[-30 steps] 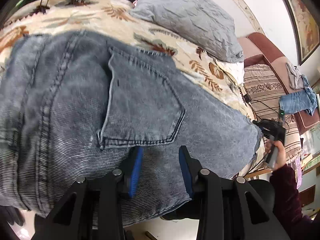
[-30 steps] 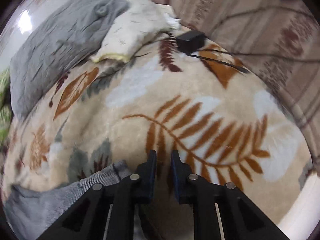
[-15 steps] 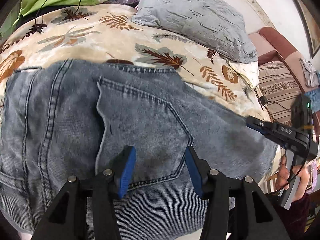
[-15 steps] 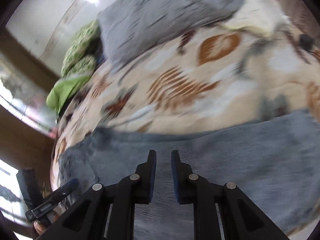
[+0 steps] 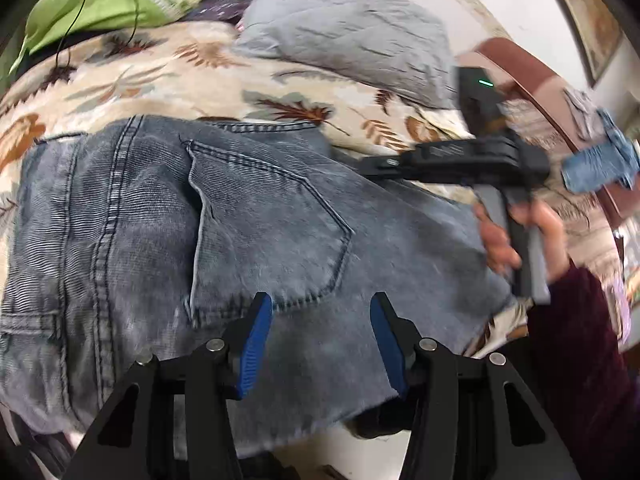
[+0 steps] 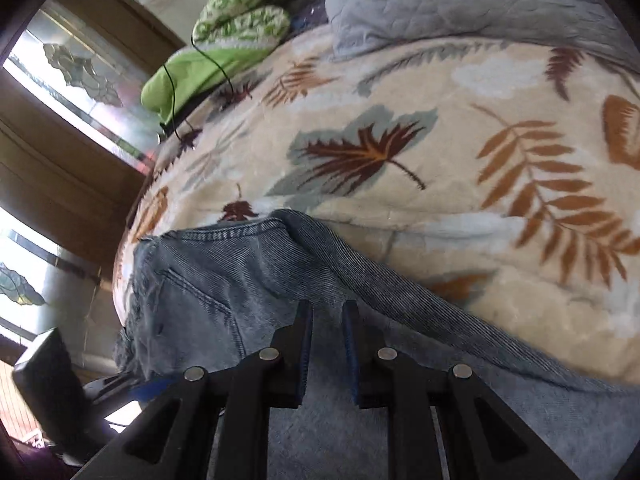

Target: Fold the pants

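Since a second ago the right tool has swung from the bare leaf-print blanket to above the pants, its fingers a narrow gap apart with nothing between them, and the hand carrying it now shows beside the jeans in the left view. Left tool hovers half open over the back pocket, empty. Folded pants lie flat on the bed's blanket, below a grey pillow.

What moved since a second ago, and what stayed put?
The right gripper swung from over the bare leaf blanket to above the jeans, jaws narrow and empty. The left gripper opened wider, holding nothing. Jeans, blanket and grey pillow stayed put.
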Demonstrator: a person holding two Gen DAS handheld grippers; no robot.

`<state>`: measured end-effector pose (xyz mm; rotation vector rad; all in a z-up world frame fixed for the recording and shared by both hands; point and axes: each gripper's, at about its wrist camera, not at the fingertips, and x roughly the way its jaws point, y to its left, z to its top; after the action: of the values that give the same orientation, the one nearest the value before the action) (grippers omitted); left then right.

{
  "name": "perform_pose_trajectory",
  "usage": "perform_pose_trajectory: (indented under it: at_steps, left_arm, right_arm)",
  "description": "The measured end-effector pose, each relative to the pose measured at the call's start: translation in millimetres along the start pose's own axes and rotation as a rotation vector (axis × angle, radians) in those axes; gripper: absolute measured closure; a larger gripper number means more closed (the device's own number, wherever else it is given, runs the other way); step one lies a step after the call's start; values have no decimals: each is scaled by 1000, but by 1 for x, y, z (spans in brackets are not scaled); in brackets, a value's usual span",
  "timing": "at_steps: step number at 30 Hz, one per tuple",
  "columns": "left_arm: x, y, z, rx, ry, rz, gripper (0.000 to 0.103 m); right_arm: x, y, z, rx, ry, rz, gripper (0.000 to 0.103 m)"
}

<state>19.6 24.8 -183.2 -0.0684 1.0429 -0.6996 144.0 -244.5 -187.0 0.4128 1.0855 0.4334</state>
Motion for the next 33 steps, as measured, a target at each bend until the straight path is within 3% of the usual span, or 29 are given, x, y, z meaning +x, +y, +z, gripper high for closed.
perform_pose_trajectory:
  at_steps: [7, 13, 16, 17, 19, 25, 33]
  left_arm:
    - [-2, 2, -8, 4, 8, -13, 51]
    - [5, 6, -8, -3, 28, -16, 51]
    - [6, 4, -11, -2, 34, -19, 51]
    - [6, 4, -11, -2, 34, -19, 51]
    - [6, 4, -11, -5, 35, -21, 51]
    - [8, 3, -9, -2, 43, -15, 51]
    - [10, 10, -8, -33, 54, -11, 51]
  right_arm:
    - [1, -2, 13, -33, -27, -5, 85]
    - [2, -13, 14, -13, -1, -17, 74]
    - [-1, -21, 11, 11, 8, -12, 60]
    - [-3, -23, 10, 14, 12, 2, 46]
    - [-5, -24, 9, 13, 12, 18, 39]
    - [6, -25, 9, 31, 51, 66, 40]
    - [15, -12, 10, -26, 100, 16, 72]
